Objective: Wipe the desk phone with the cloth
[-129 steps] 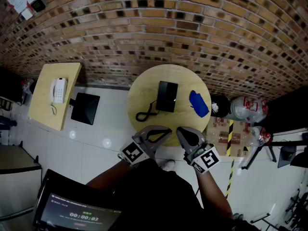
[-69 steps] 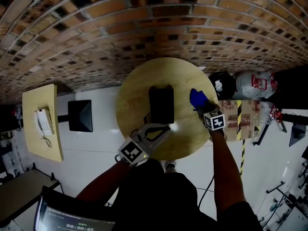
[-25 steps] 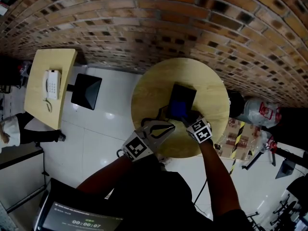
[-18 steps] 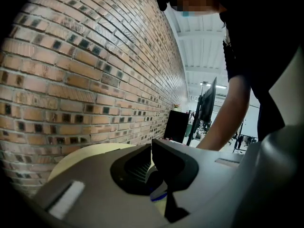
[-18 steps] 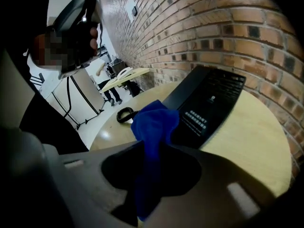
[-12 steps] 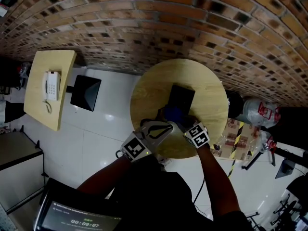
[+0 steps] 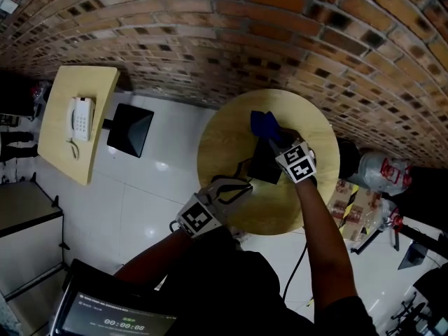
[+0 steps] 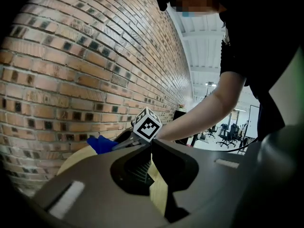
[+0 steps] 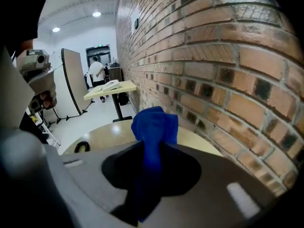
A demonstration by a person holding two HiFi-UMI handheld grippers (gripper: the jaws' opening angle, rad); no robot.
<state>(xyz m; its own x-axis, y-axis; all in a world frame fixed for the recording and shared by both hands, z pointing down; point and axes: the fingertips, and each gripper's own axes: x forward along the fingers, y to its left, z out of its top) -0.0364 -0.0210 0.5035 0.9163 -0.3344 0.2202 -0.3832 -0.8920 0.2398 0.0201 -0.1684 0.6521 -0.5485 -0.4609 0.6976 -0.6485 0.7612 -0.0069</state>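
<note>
- My right claw [image 7: 276, 137] is clamped on the blue cloth [image 7: 262, 123]. In the right gripper view the cloth [image 9: 154, 125] runs up between the two jaws and bunches out past their tips.
- The cloth sits at the far end of the black desk phone [image 7: 264, 165], on the side nearest the brick wall [image 7: 210, 40]. I cannot tell whether it is pressing on the phone.
- The phone lies near the middle of the round wooden table [image 7: 224, 138], and its coiled cord [image 7: 241, 168] trails off its left side.
- My left claw [image 7: 241, 184] hangs over the near edge of the table, just short of the phone. Its jaws are together with nothing between them.
- In the left gripper view I can see the right claw's marker cube [image 8: 149, 125] with the cloth just beyond it.
- Well off to the left stands a second table [image 7: 59, 145] carrying a white phone [image 7: 80, 117].
</note>
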